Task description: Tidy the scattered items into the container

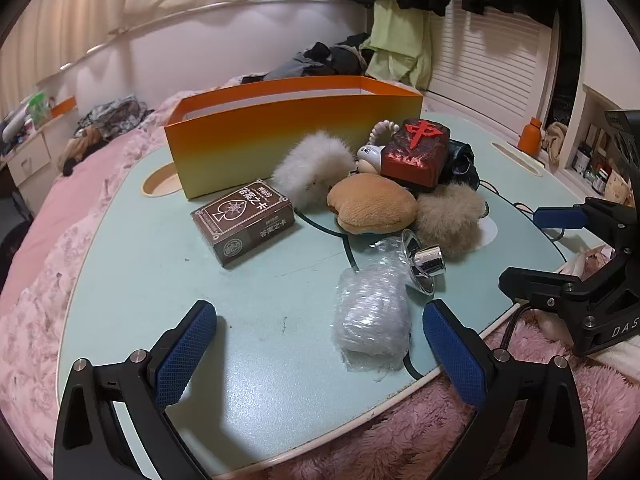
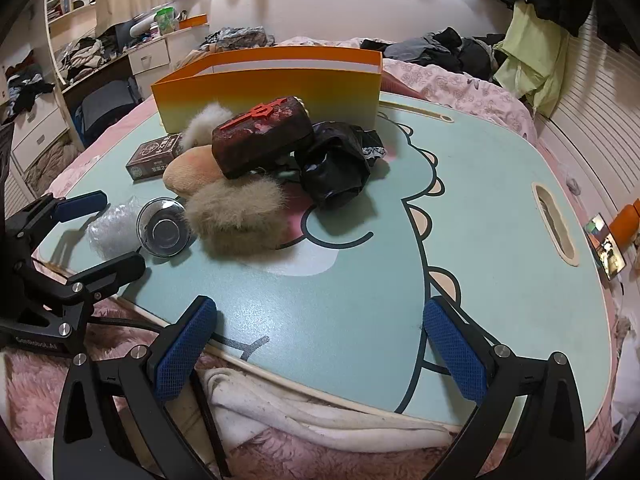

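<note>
With your left claw [image 1: 320, 344] and right claw [image 2: 320, 344] both wide open and empty, the wrap [image 1: 372, 312] at the bench's [image 1: 160, 280] near edge could get knocked off

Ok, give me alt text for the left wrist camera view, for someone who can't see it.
An open left hand-held gripper hovers over a pale green table, nearest a bubble-wrapped bundle. Beyond lie a shiny metal funnel, a brown card box, fluffy plush items, a red block and a tall orange box.
</note>
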A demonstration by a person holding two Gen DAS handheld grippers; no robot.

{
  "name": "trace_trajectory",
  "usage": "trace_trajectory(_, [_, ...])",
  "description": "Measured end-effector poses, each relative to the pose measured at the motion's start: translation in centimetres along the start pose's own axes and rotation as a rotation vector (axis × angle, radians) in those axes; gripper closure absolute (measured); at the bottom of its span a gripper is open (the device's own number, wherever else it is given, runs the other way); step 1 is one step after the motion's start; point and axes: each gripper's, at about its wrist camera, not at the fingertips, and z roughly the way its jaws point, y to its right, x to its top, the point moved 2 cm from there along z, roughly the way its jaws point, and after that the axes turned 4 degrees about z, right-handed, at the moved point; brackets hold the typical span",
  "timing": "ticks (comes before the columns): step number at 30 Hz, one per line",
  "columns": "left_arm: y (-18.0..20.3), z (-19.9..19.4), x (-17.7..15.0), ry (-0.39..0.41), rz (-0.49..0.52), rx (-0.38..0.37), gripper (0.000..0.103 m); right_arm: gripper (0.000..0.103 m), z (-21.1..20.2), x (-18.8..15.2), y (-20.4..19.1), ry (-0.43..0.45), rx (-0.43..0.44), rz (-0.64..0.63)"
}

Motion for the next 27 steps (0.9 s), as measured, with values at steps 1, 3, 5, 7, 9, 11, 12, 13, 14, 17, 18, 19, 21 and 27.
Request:
trace_trajectory(1, [0.0, 0.0, 0.0, 0.0, 0.001, 0.0, 0.0, 0.0, 0.0, 0.1, 0.0, 0.0, -0.001, 0.0])
trace_trajectory(3, [0.0, 0.0, 0.0, 0.0, 0.001, 0.0, 0.0, 0.0, 0.0, 0.2, 0.1, 0.0, -0.002, 0.002])
trace_trajectory(5, [0.0, 0.0, 0.0, 0.0, 0.002, 0.001, 0.0, 0.0, 0.0, 0.2, 0.1, 0.0, -0.001, 0.001])
trace_trajectory(7, [0.1, 0.0, -0.1, -0.001, 0.004, 0.001, 0.0, 0.0, 0.0, 0.2, 0.1, 0.003, -0.005, 0.007])
trace_trajectory(9, [0.0, 0.0, -0.1, 0.002, 0.007, -0.001, 0.0, 0.0, 0.0, 0.2, 0.1, 0.003, -0.005, 0.007])
trace_trajectory(11, [0.0, 0.1, -0.1, -0.004, 0.007, -0.004, 0.0, 0.0, 0.0, 0.2, 0.1, 0.003, -0.005, 0.007])
trace_trajectory(12, [0.1, 0.1, -0.1, -0.005, 0.008, -0.002, 0.0, 0.0, 0.0, 0.2, 0.1, 0.003, -0.005, 0.007])
trace_trajectory(13, [0.1, 0.1, -0.1, -0.003, 0.009, -0.003, 0.0, 0.0, 0.0, 0.2, 0.1, 0.003, -0.005, 0.007])
trace_trajectory(14, [0.1, 0.2, -0.1, 0.0, 0.011, -0.007, 0.0, 0.0, 0.0, 0.2, 0.1, 0.002, -0.005, 0.007])
trace_trajectory(17, [0.2, 0.4, 0.0, 0.013, 0.026, -0.023, 0.0, 0.0, 0.0, 0.1, 0.1, 0.003, -0.005, 0.007])
trace_trajectory(18, [0.3, 0.4, 0.0, 0.018, 0.028, -0.026, 0.0, 0.0, 0.0, 0.1, 0.1, 0.003, -0.005, 0.008])
trace_trajectory(19, [0.3, 0.4, 0.0, 0.023, 0.03, -0.028, 0.0, 0.0, 0.0, 0.1, 0.1, 0.003, -0.005, 0.008])
trace_trajectory(21, [0.3, 0.3, -0.2, 0.039, 0.035, -0.033, 0.001, 0.0, 0.0, 0.1, 0.1, 0.003, -0.005, 0.008])
trace_trajectory(27, [0.0, -1.0, -0.9, 0.138, 0.036, -0.075, 0.063, 0.0, 0.0, 0.2, 0.1, 0.006, -0.002, 0.007])
